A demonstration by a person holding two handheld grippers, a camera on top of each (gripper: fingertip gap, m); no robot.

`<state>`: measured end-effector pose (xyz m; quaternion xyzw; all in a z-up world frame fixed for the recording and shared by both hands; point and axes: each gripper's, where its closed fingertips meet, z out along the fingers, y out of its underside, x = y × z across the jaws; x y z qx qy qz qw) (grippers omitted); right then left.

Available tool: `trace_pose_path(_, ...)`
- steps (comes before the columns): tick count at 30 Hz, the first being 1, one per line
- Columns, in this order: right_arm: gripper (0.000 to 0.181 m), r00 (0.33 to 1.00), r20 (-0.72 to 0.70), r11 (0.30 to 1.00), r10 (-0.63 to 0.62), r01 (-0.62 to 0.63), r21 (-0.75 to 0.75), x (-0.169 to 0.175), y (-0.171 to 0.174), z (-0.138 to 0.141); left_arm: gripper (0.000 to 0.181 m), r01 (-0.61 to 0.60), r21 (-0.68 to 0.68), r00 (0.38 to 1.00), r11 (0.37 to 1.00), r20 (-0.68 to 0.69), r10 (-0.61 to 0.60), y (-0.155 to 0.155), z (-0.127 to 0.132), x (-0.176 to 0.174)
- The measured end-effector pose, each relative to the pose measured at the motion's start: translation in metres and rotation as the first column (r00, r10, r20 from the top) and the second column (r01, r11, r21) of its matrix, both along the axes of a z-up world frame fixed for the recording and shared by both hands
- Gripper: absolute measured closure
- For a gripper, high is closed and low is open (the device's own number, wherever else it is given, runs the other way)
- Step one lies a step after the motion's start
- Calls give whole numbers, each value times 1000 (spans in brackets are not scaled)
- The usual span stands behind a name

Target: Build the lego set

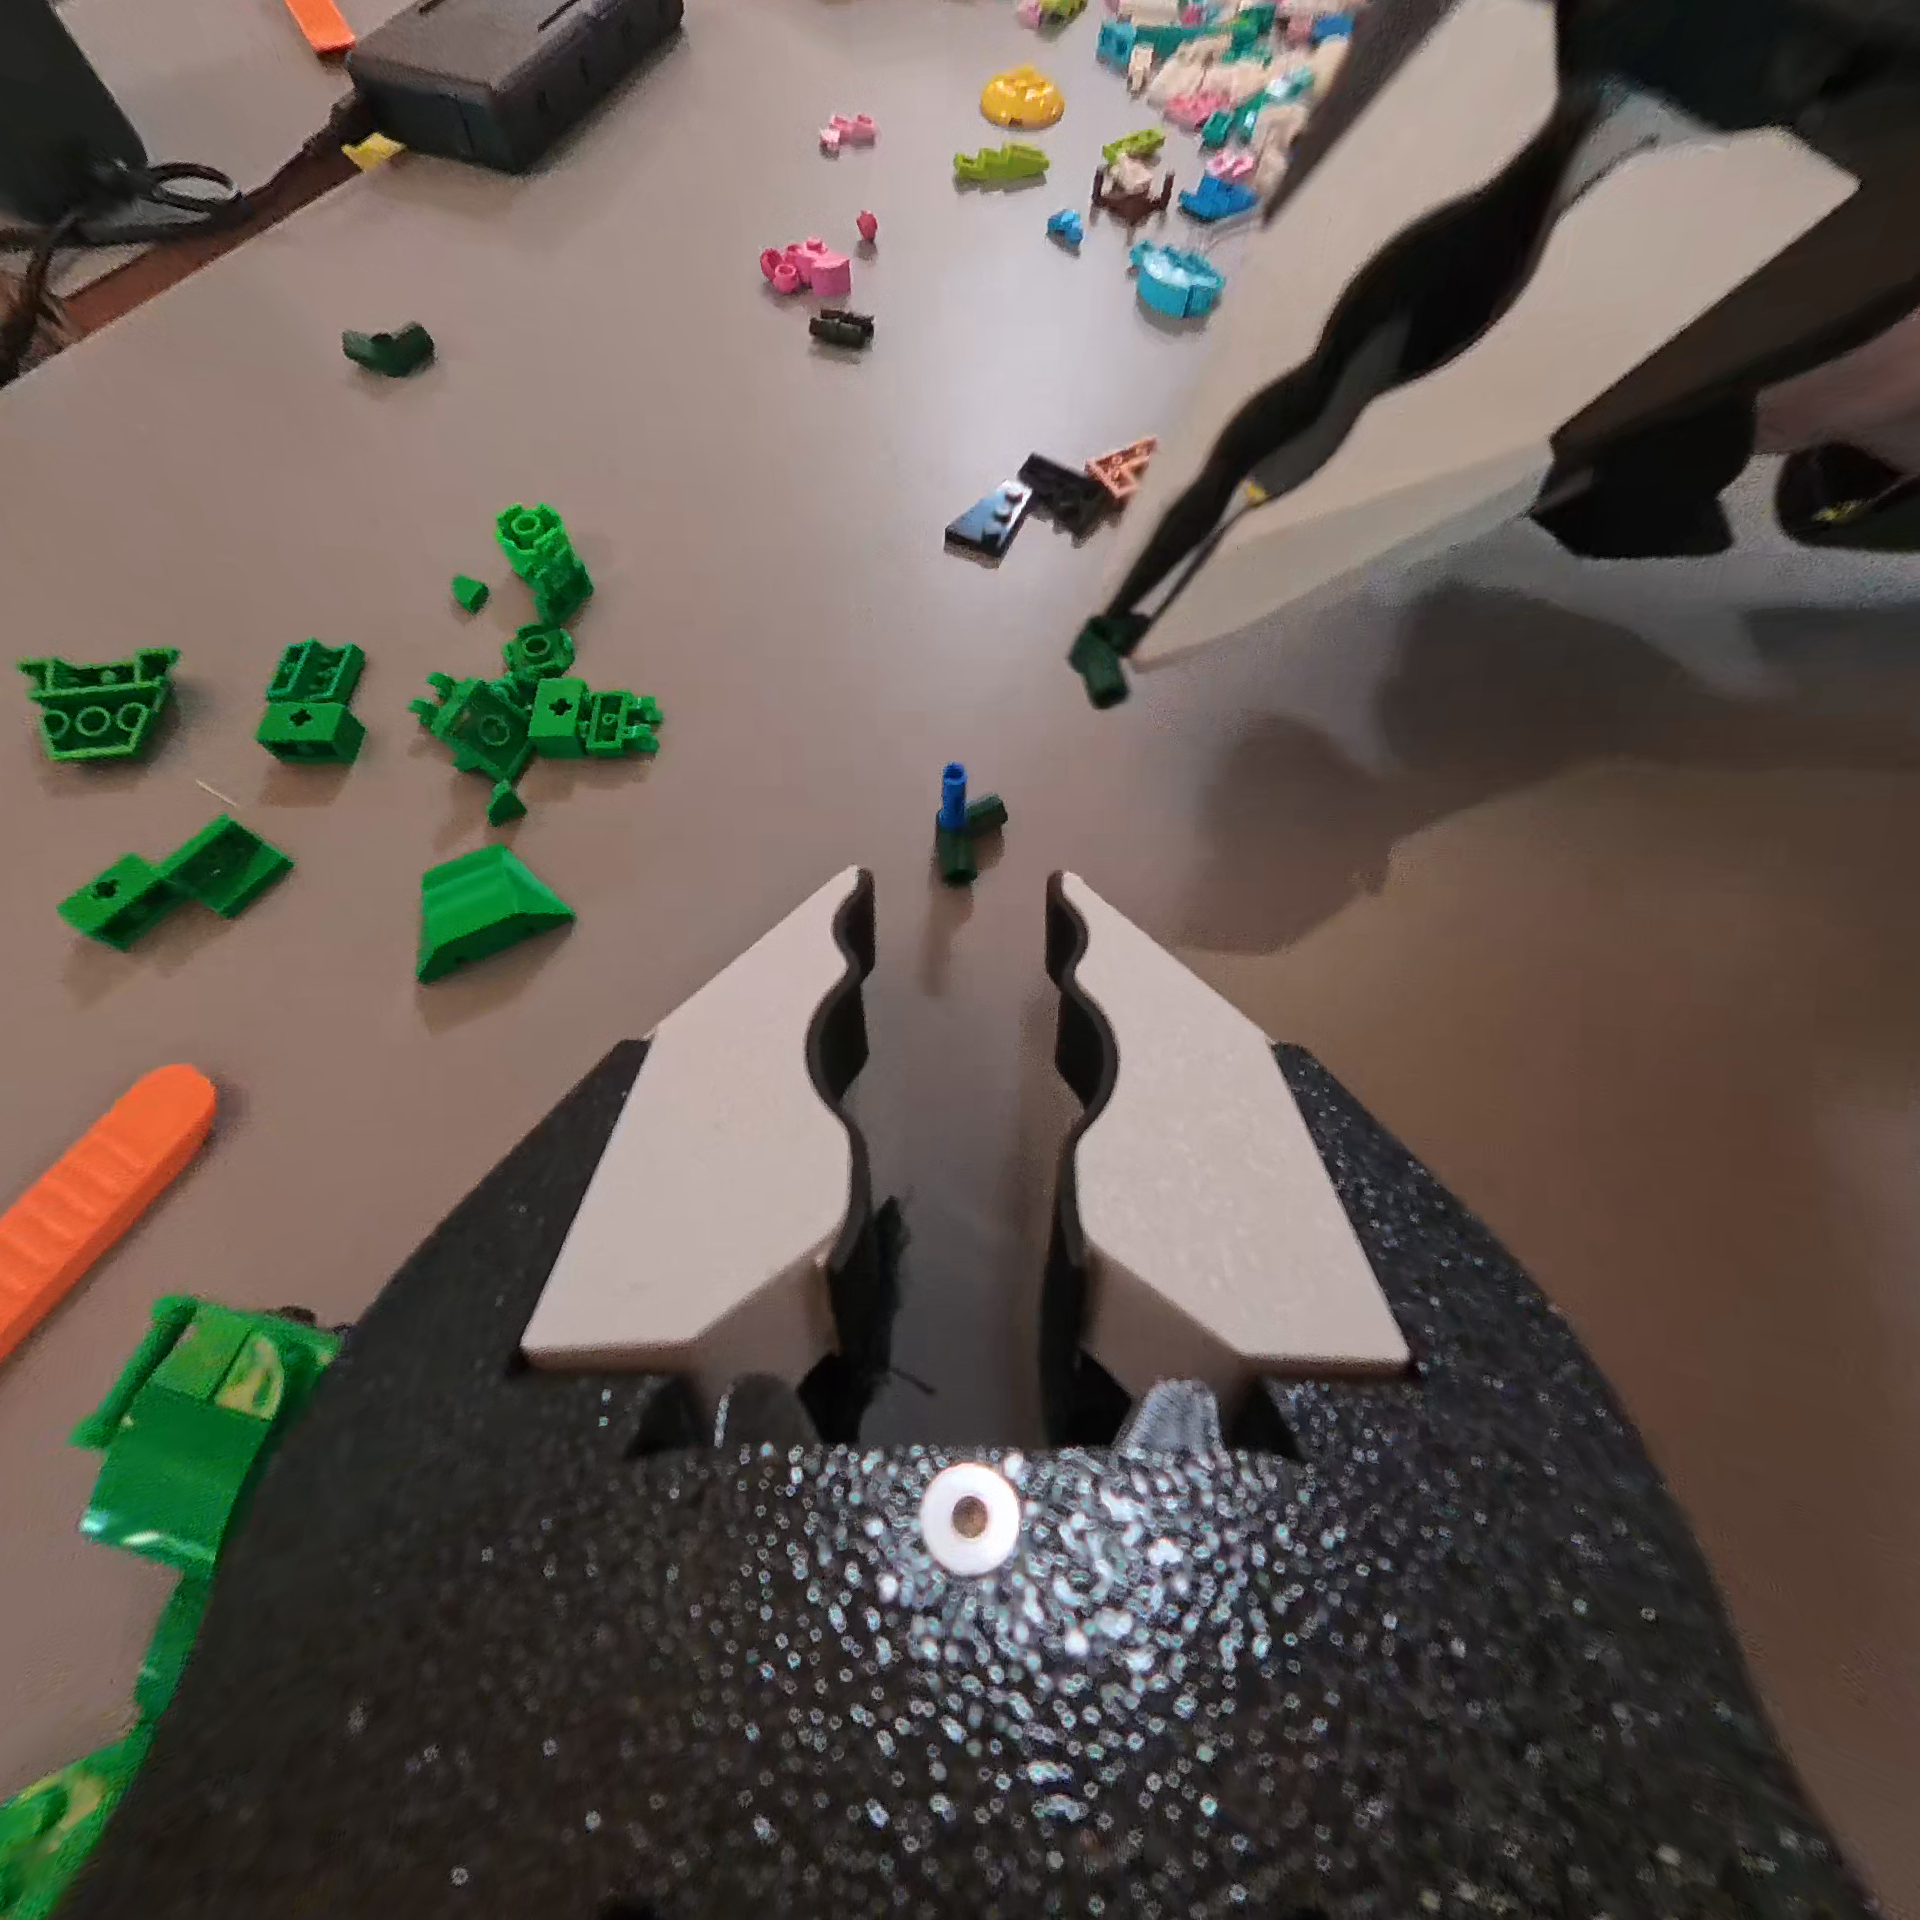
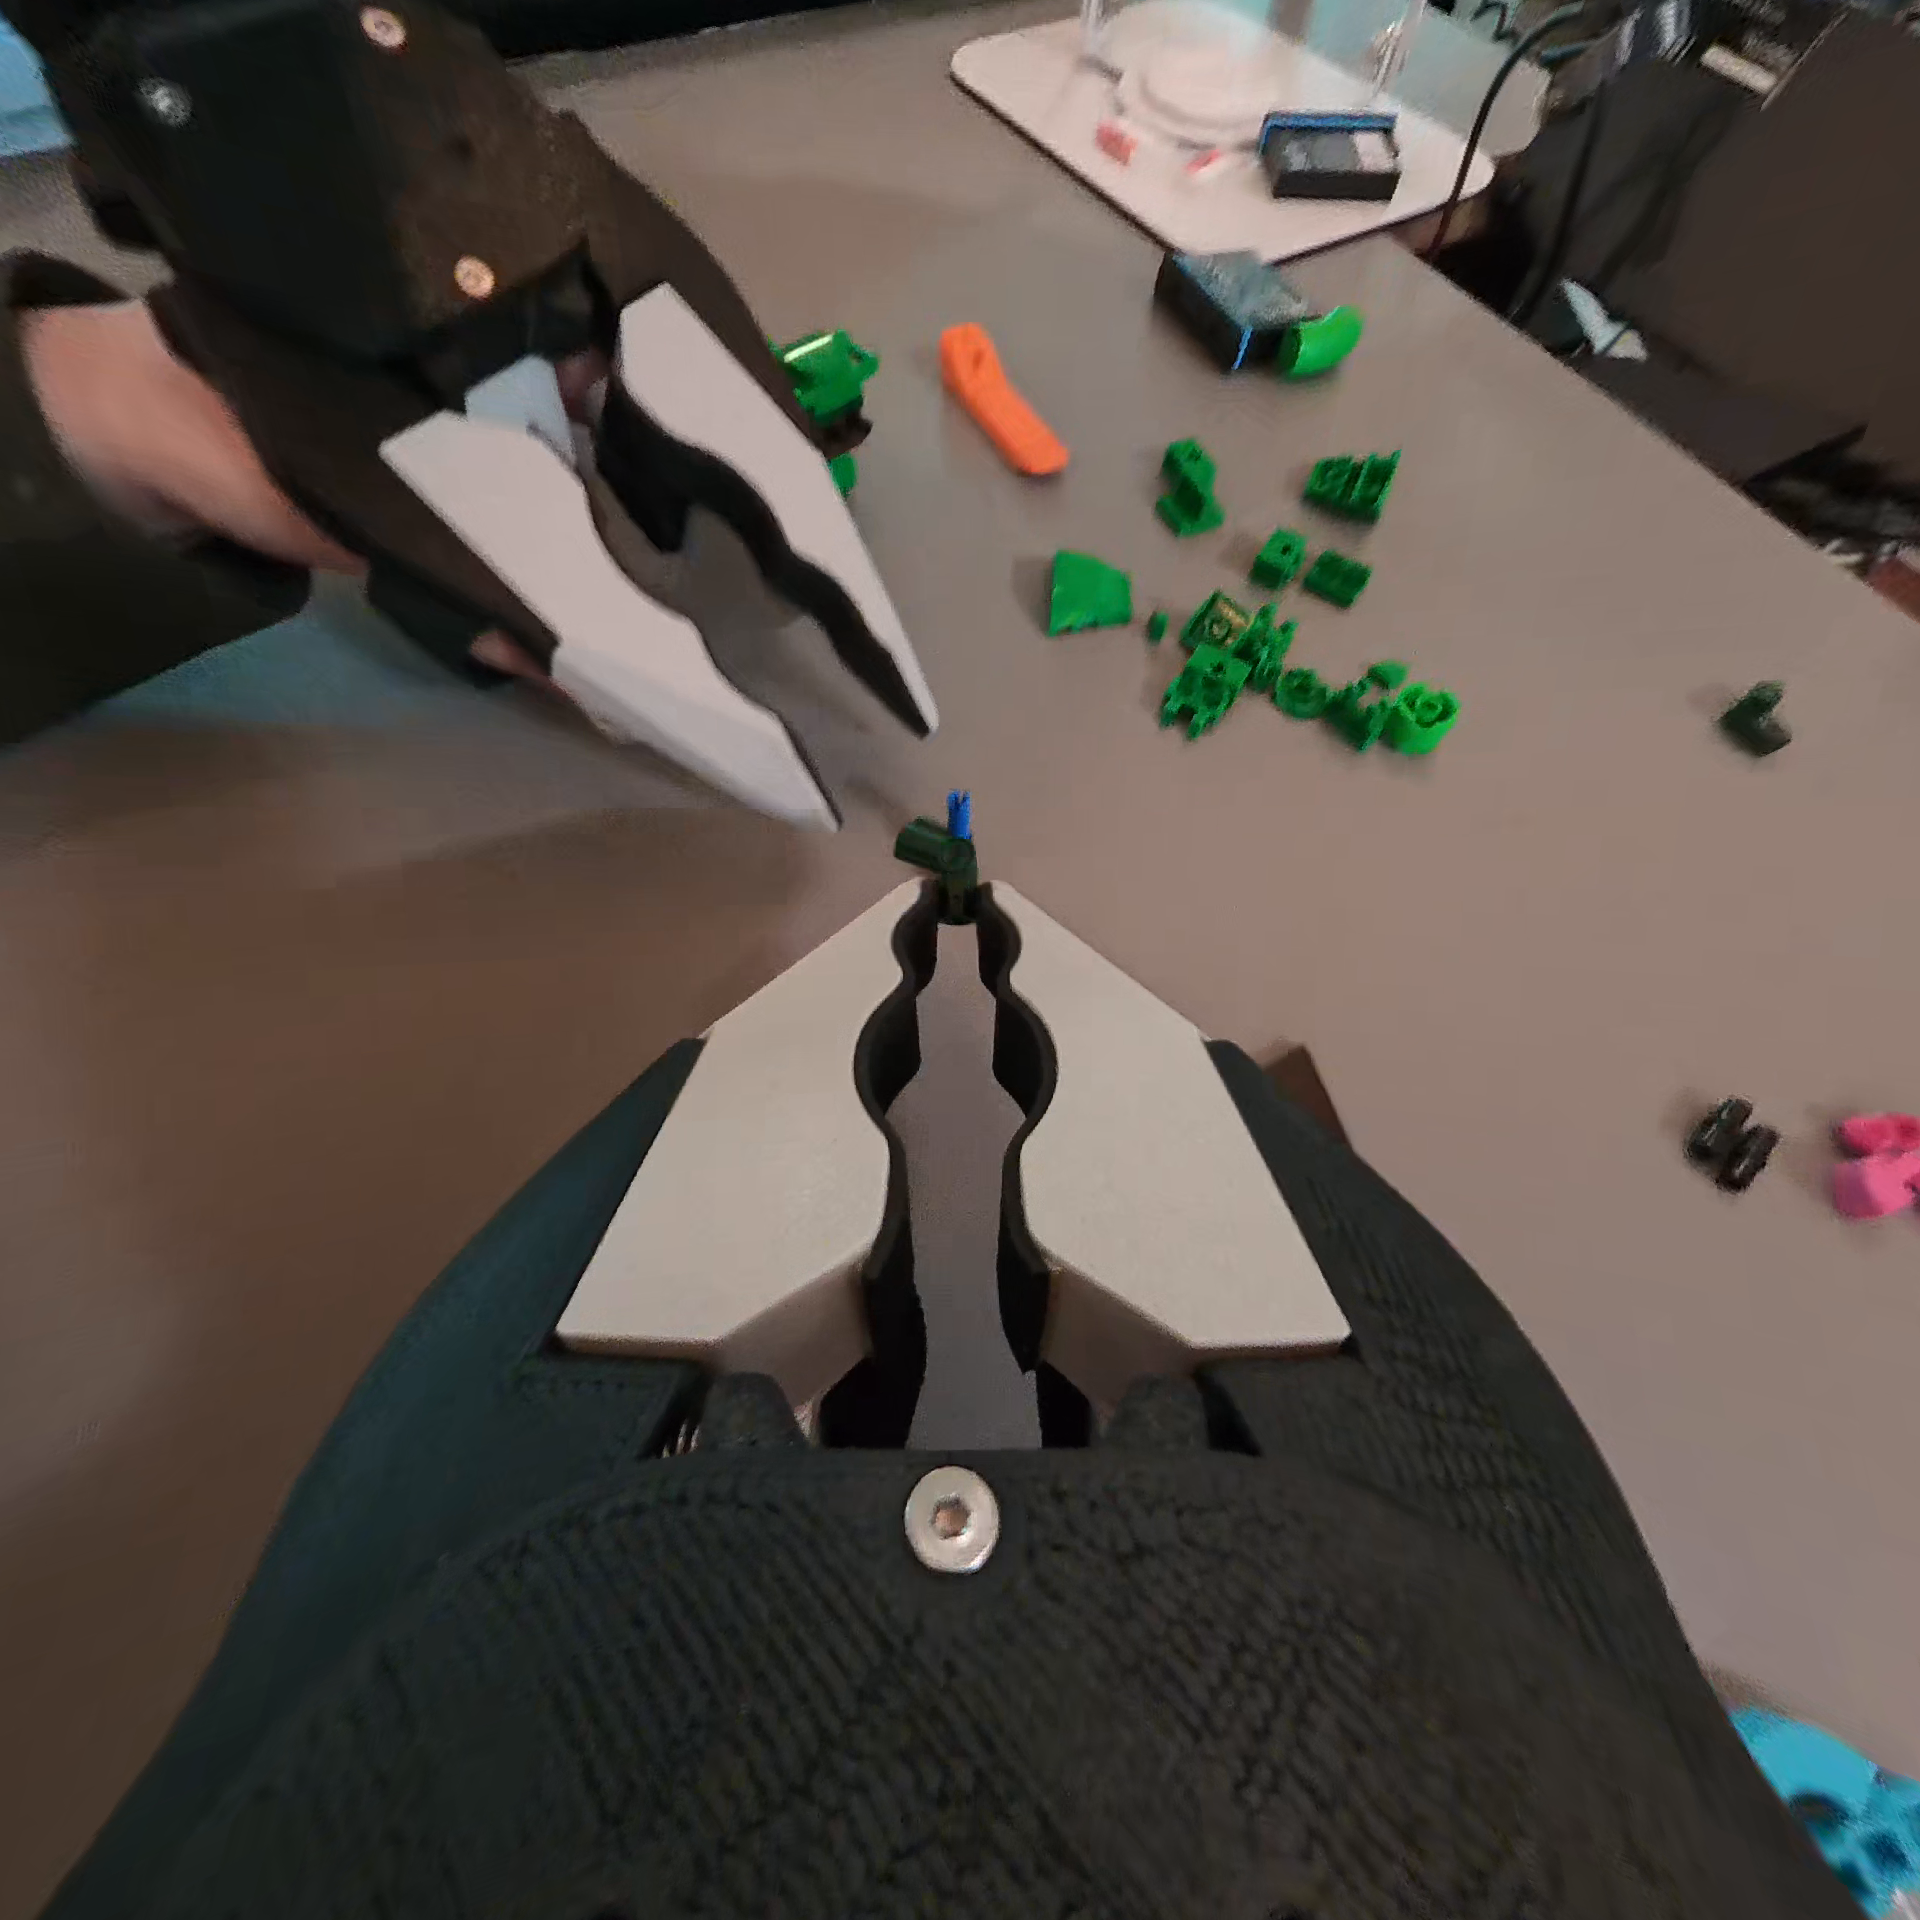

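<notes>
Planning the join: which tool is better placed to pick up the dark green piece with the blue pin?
Left. The left tool is open, empty and aimed at the pin piece; the right tool is shut on another dark green piece.

Bare tabletop [image 1: 1558, 1143] on the right claw's own side of the small dark green piece with a blue pin [image 1: 961, 831]; a claw could pass there freely.

Left claw [image 1: 961, 894] just short of that piece, fingers parted, open lane between them.

Right claw [image 1: 1107, 649] comes in from the far right, pinched on a dark green piece [image 1: 1099, 657], taking up that approach.

Cluster of bright green bricks [image 1: 520, 707] crowds the left side; orange tool [image 1: 94, 1184] lies nearer the left edge.

Black plates [image 1: 1039, 504] beyond, with a clear strip of tabletop between them and the pin piece.
</notes>
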<state>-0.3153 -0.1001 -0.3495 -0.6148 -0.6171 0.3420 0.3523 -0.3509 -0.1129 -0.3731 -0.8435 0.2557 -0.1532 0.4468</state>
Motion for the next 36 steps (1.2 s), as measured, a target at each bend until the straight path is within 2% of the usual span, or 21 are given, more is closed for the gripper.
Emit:
trace_pose_path(2,176,1000,-7,1000,-14,14,9,-10,3,1,152,-9,-13,999,1000,-51,8,1,-5,1)
trace_pose_path(7,176,1000,3,1000,-6,6,1,-23,0,-2,157,-11,-47,998,999,-67,8,3,-14,10)
trace_pose_path(16,176,999,52,1000,2,-1,-7,-27,1,-10,163,-37,-56,997,998,-70,33,9,-15,11)
trace_pose_path(22,176,996,82,998,-15,20,-67,-27,3,-13,175,-78,-71,994,994,-80,72,12,-16,8)
trace_pose_path(30,176,994,104,993,-10,21,-114,-27,1,-13,176,-93,-83,994,992,-73,87,12,-16,7)
trace_pose_path(36,176,990,140,996,-10,23,-91,-28,0,-14,176,-97,-87,993,991,-69,91,12,-16,7)
